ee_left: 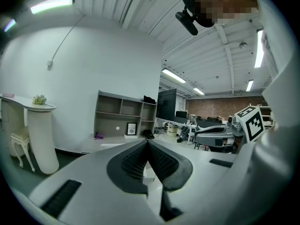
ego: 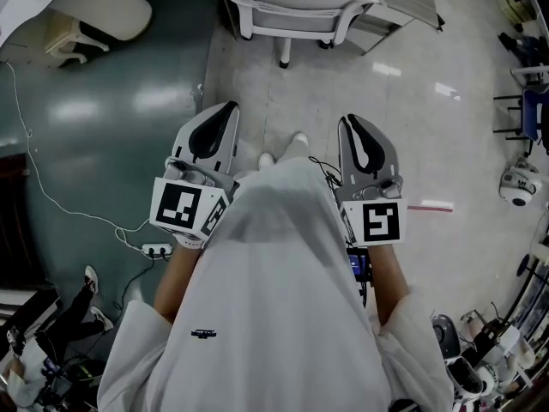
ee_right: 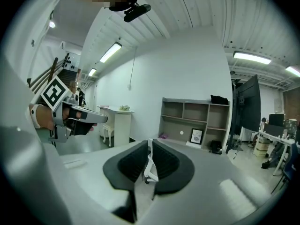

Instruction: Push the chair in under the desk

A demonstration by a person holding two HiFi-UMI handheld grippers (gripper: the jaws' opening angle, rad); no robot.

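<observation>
A white chair [ego: 292, 15] stands on the floor ahead of me, its seat partly under the grey desk [ego: 412, 3] at the top of the head view. Both grippers are held out in front of my chest, well short of the chair. My left gripper [ego: 225, 110] [ee_left: 147, 142] is shut with nothing in it. The pads of my right gripper [ego: 350, 120] [ee_right: 150, 142] stand a narrow slit apart and hold nothing. Through that slit a strip of the far-off white chair [ee_right: 150, 165] shows.
A white curved counter [ego: 94, 7] [ee_left: 40, 130] stands at the left over dark green floor. A power strip [ego: 157, 250] with a cable lies left of me. A grey shelf unit [ee_right: 194, 123] lines the far wall. Equipment [ego: 519, 183] crowds the right edge.
</observation>
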